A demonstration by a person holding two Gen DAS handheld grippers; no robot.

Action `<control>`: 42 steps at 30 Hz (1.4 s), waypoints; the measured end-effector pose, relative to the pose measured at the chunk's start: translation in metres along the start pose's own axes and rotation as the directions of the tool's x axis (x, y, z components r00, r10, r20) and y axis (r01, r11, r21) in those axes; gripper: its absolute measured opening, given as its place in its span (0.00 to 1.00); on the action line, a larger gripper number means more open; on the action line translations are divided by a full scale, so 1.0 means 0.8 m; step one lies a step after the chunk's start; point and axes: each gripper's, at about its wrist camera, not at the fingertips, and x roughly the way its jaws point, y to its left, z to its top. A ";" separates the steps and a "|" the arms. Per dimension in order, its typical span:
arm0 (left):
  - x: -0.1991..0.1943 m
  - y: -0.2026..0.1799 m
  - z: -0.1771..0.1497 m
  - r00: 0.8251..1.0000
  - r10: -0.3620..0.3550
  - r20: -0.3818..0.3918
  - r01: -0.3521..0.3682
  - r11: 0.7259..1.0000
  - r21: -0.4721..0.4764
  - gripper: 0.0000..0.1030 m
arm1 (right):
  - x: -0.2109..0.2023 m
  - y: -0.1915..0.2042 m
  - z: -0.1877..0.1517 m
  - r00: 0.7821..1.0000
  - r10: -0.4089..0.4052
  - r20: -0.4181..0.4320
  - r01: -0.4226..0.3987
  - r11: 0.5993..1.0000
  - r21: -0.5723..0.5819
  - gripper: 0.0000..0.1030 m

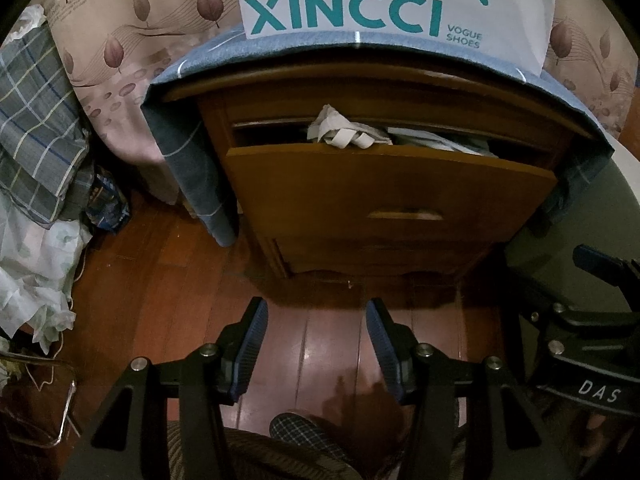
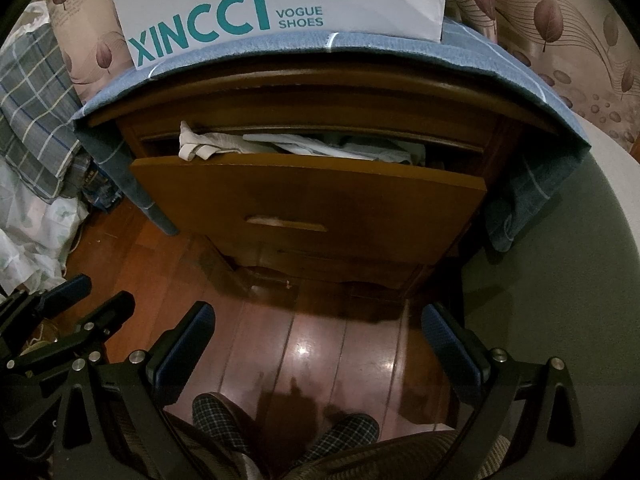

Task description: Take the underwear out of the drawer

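A wooden nightstand stands ahead with its top drawer [image 1: 392, 184] [image 2: 308, 192] pulled partly out. Pale beige underwear [image 1: 344, 130] [image 2: 200, 142] with a wide band pokes over the drawer's front edge, next to other light folded cloth [image 1: 436, 140] [image 2: 332, 146]. My left gripper [image 1: 316, 344] hangs open above the floor, well short of the drawer, nothing between its fingers. My right gripper [image 2: 316, 352] is open wider, also over the floor and holding nothing. Each gripper shows at the edge of the other's view.
A white shoe bag [image 1: 392, 0] stands on the blue cloth [image 1: 192, 64] covering the nightstand top. Plaid bedding [image 1: 36, 120] and plastic bags [image 1: 32, 272] crowd the left. A green surface [image 2: 560, 264] lies right. A person's plaid slippers [image 2: 224, 420] rest on the red wooden floor [image 2: 332, 360].
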 end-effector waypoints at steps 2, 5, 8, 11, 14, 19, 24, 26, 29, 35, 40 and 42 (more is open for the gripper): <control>-0.002 0.004 0.001 1.000 -0.011 0.004 0.011 1.000 -0.013 0.51 | -0.004 -0.001 0.000 1.000 0.005 0.007 -0.005 1.000 0.007 0.99; -0.004 0.016 0.006 0.998 -0.066 0.006 0.066 0.996 -0.063 0.51 | -0.020 -0.007 0.001 0.998 0.023 0.064 -0.025 0.999 0.038 0.99; 0.002 0.034 0.017 0.989 -0.148 -0.005 0.146 0.978 -0.147 0.51 | -0.030 -0.015 0.008 0.995 0.054 0.088 -0.060 0.996 0.067 0.99; 0.013 0.047 0.027 0.980 -0.199 -0.023 0.190 0.958 -0.212 0.51 | -0.030 -0.028 0.017 0.994 0.068 0.081 -0.076 0.993 0.090 0.99; 0.030 0.067 0.040 0.957 -0.288 -0.038 0.260 0.907 -0.331 0.51 | -0.030 -0.045 0.028 0.994 0.076 0.079 -0.084 0.991 0.107 0.99; 0.065 0.102 0.066 0.909 -0.416 0.008 0.349 0.752 -0.560 0.51 | -0.020 -0.079 0.030 0.992 0.119 0.045 -0.126 0.975 0.182 0.99; 0.097 0.124 0.088 0.898 -0.437 0.058 0.354 0.637 -0.684 0.67 | 0.001 -0.091 0.026 0.987 0.159 -0.021 -0.150 0.960 0.238 1.00; 0.113 0.129 0.098 0.878 -0.471 0.084 0.373 0.563 -0.737 0.67 | 0.005 -0.085 0.026 0.987 0.157 -0.039 -0.146 0.967 0.210 1.00; 0.131 0.133 0.103 0.861 -0.493 0.122 0.385 0.477 -0.790 0.68 | 0.015 -0.073 0.025 0.985 0.153 -0.080 -0.138 0.977 0.164 1.00; 0.167 0.136 0.093 0.840 -0.525 0.139 0.363 0.352 -0.863 0.68 | 0.021 -0.076 0.021 0.981 0.170 -0.097 -0.152 0.974 0.169 1.00; 0.175 0.131 0.088 0.860 -0.487 0.155 0.347 0.334 -0.876 0.68 | 0.023 -0.079 0.020 0.978 0.176 -0.108 -0.155 0.972 0.177 1.00; 0.176 0.133 0.085 0.874 -0.455 0.169 0.352 0.355 -0.866 0.71 | 0.024 -0.079 0.020 0.978 0.177 -0.112 -0.156 0.972 0.175 1.00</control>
